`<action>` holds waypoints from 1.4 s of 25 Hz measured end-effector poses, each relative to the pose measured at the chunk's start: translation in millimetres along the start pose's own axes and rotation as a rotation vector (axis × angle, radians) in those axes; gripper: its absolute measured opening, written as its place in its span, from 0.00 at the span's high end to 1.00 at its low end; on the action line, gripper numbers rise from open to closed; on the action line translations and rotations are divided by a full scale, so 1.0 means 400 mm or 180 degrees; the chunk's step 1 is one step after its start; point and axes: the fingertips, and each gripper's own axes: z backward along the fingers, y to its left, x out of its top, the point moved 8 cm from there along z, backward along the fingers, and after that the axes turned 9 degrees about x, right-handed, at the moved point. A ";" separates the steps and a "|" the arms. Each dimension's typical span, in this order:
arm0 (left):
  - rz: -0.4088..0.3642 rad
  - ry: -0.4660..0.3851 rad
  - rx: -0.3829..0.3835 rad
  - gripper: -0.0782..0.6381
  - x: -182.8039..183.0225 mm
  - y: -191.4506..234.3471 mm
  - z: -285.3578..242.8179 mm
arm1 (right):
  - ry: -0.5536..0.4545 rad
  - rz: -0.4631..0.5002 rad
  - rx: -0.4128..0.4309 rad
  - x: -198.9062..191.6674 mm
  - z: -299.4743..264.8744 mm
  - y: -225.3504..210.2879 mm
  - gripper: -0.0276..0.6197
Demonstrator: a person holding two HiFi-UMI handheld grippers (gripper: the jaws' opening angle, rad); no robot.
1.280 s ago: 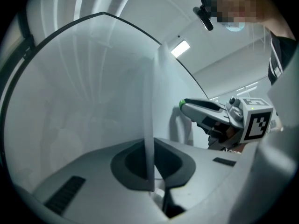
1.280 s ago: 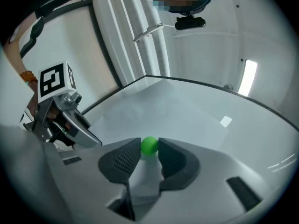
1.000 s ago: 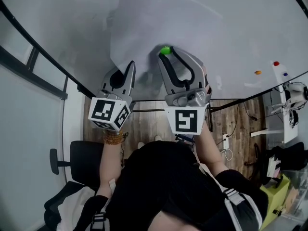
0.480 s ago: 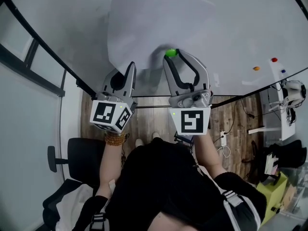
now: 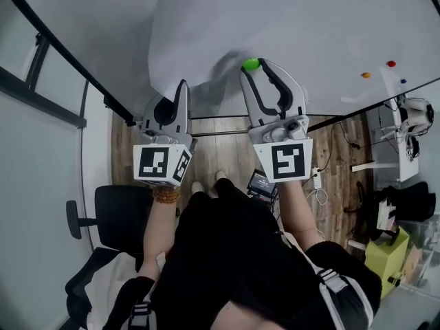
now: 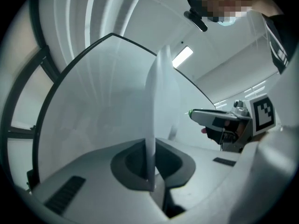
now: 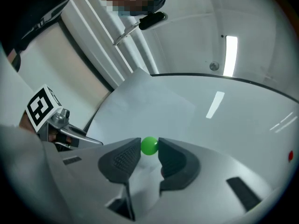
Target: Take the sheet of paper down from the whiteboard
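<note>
A white sheet of paper [image 5: 199, 33] hangs on the whiteboard [image 5: 330, 26], its lower part bulging off the board. My left gripper [image 5: 182, 88] is shut on the sheet's lower edge; in the left gripper view the paper [image 6: 156, 101] stands edge-on out of the closed jaws [image 6: 150, 171]. My right gripper [image 5: 252, 66] is shut on a small green magnet [image 5: 251, 64] at the sheet's lower right. In the right gripper view that magnet [image 7: 149, 145] sits squeezed between the two dark pads [image 7: 121, 160]. Whether it still touches the board I cannot tell.
Orange [image 5: 366, 75], red [image 5: 391, 64] and blue [image 5: 403, 81] magnets stick to the board at the right. Below are a wooden floor, a black office chair [image 5: 113, 218] at the left and a yellow-green box [image 5: 388, 256] at the right. A dark window frame [image 5: 41, 81] runs along the left.
Both grippers have drawn back a little from the board, each keeping its grip. The right gripper has rolled somewhat. The sheet's lower part now bulges further off the board.
</note>
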 end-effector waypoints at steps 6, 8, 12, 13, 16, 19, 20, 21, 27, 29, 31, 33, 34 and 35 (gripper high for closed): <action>0.0134 0.0041 0.0015 0.88 -0.030 0.000 0.038 | 0.0043 -0.0279 -0.0002 -0.010 0.021 0.041 0.78; 0.0168 0.0033 0.0024 0.88 -0.037 -0.008 0.049 | 0.0062 -0.0360 -0.0045 -0.017 0.035 0.049 0.78; 0.0201 -0.0035 0.0137 0.88 -0.047 -0.035 0.067 | 0.0120 -0.0469 -0.0126 -0.035 0.067 0.055 0.78; 0.0206 -0.0054 0.0172 0.88 -0.047 -0.043 0.073 | 0.0113 -0.0488 -0.0136 -0.036 0.074 0.056 0.78; 0.0161 -0.0066 0.0233 0.88 -0.053 -0.074 0.089 | 0.0063 -0.0553 -0.0151 -0.038 0.098 0.057 0.78; 0.0053 -0.0043 0.0327 0.88 -0.056 -0.119 0.102 | 0.0008 -0.0636 -0.0142 -0.046 0.131 0.048 0.78; 0.0018 -0.0034 0.0364 0.88 -0.056 -0.138 0.104 | -0.0005 -0.0666 -0.0139 -0.050 0.144 0.041 0.78; -0.0012 -0.0019 0.0403 0.88 -0.057 -0.159 0.107 | -0.0009 -0.0694 -0.0134 -0.056 0.159 0.033 0.78; -0.0187 0.0105 0.0626 0.88 -0.097 -0.280 0.134 | -0.0010 -0.0812 0.0034 -0.114 0.250 0.006 0.78; -0.0216 0.0140 0.0724 0.88 -0.115 -0.315 0.153 | 0.0034 -0.0836 0.0104 -0.135 0.280 0.013 0.78; -0.0276 0.0186 0.0828 0.88 -0.130 -0.344 0.168 | 0.0066 -0.0846 0.0136 -0.151 0.303 0.018 0.78; -0.0347 0.0252 0.0901 0.88 -0.142 -0.365 0.178 | 0.0130 -0.0849 0.0153 -0.167 0.322 0.025 0.78; -0.0388 0.0278 0.0927 0.88 -0.146 -0.372 0.183 | 0.0177 -0.0837 0.0172 -0.175 0.329 0.032 0.78; -0.0443 0.0295 0.0943 0.88 -0.150 -0.378 0.189 | 0.0208 -0.0819 0.0190 -0.180 0.334 0.039 0.78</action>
